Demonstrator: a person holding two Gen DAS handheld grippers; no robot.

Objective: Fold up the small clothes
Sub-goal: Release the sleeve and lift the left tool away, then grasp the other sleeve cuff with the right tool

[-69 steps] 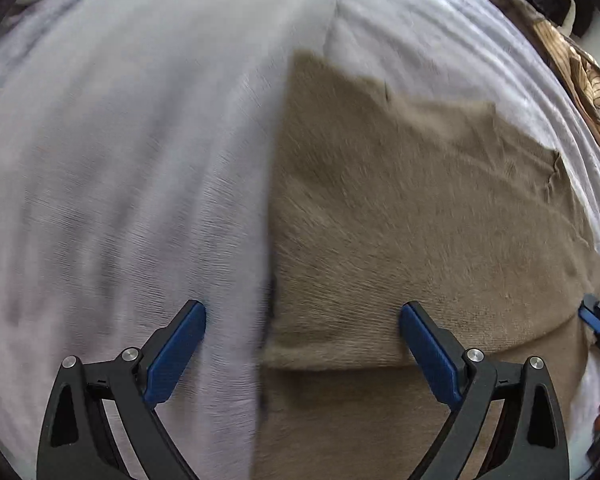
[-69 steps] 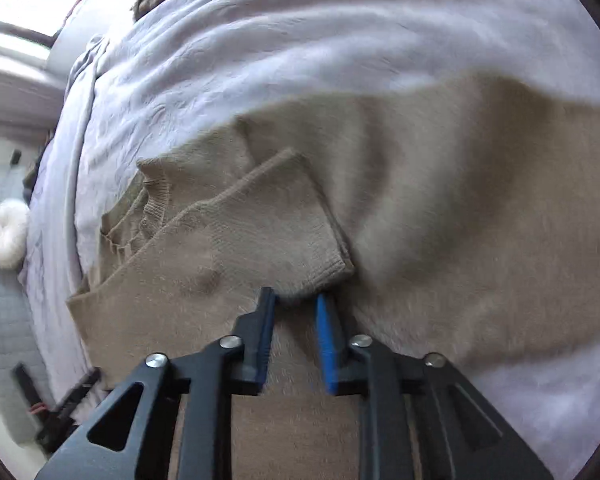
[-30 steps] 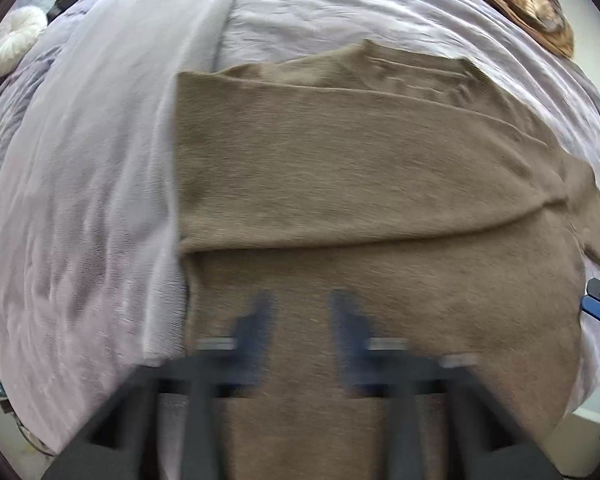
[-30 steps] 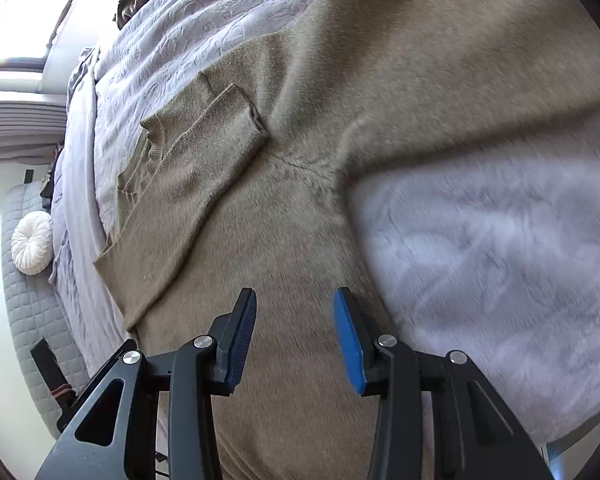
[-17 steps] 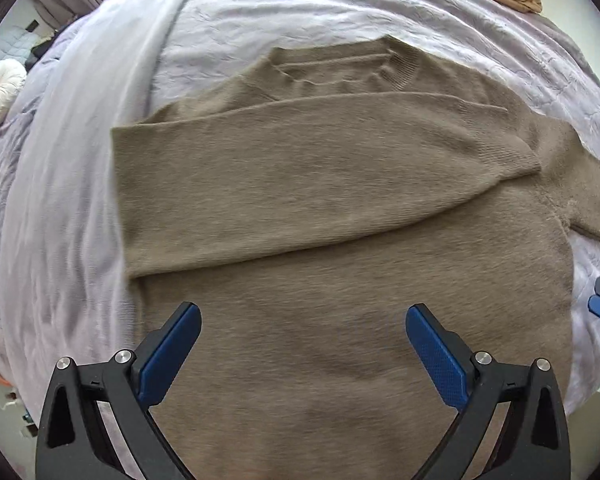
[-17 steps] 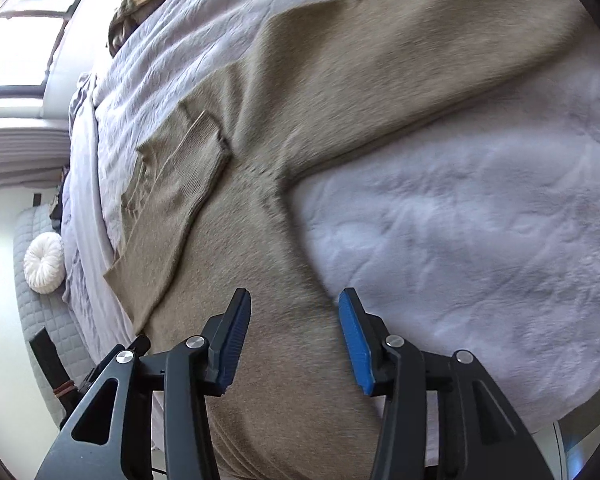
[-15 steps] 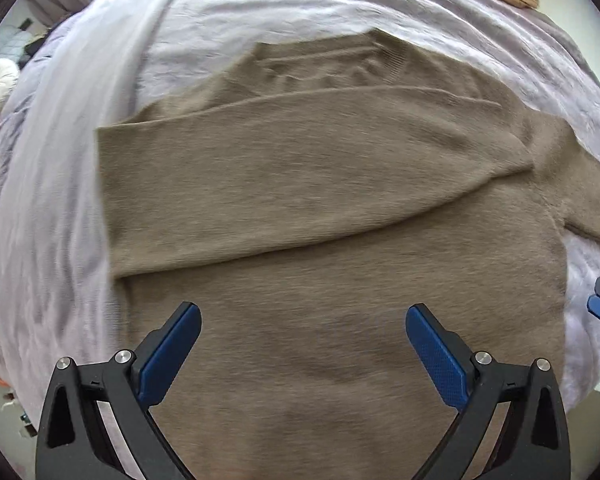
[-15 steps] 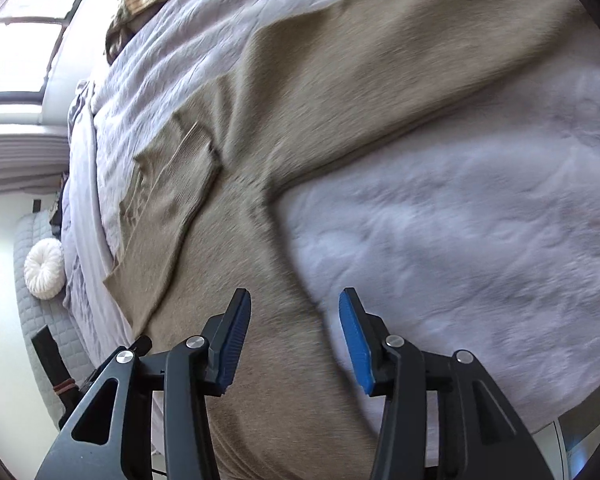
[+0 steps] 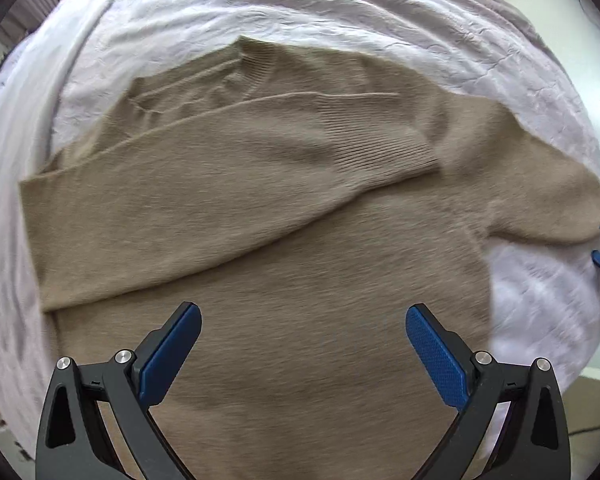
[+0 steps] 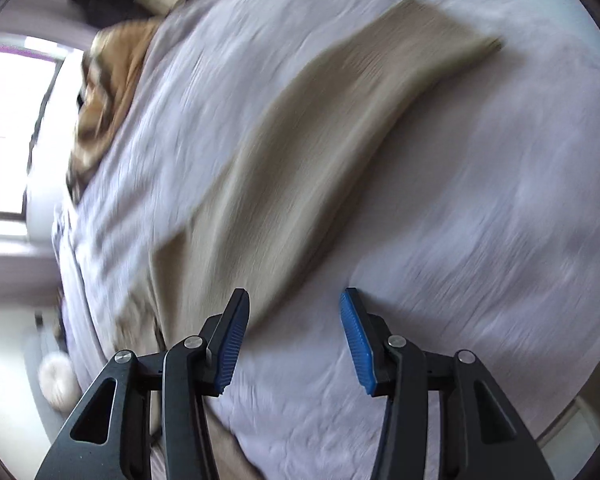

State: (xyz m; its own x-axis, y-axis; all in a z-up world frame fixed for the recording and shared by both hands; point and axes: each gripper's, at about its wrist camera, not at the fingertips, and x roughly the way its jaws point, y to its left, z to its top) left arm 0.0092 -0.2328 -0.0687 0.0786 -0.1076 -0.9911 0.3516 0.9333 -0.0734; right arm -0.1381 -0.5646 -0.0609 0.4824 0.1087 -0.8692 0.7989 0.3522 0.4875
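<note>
both jaws empty over the sweater

left gripper (image 9: 303,350): jaws wide, having just opened further, nothing between them, above the tan sweater (image 9: 260,220) lying flat on the bed (image 9: 340,20). one sleeve (image 9: 240,168) is folded across the chest. right gripper (image 10: 294,338): jaws half apart, empty; the other sleeve (image 10: 340,120) stretches toward 1 o'clock.

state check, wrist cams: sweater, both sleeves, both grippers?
sweater: flat on the bedspread, partly folded
folded sleeve: laid across the chest, cuff on the body
other sleeve: stretched out on the bedspread, unfolded
left gripper: open, empty
right gripper: open, empty, jaws just widened
</note>
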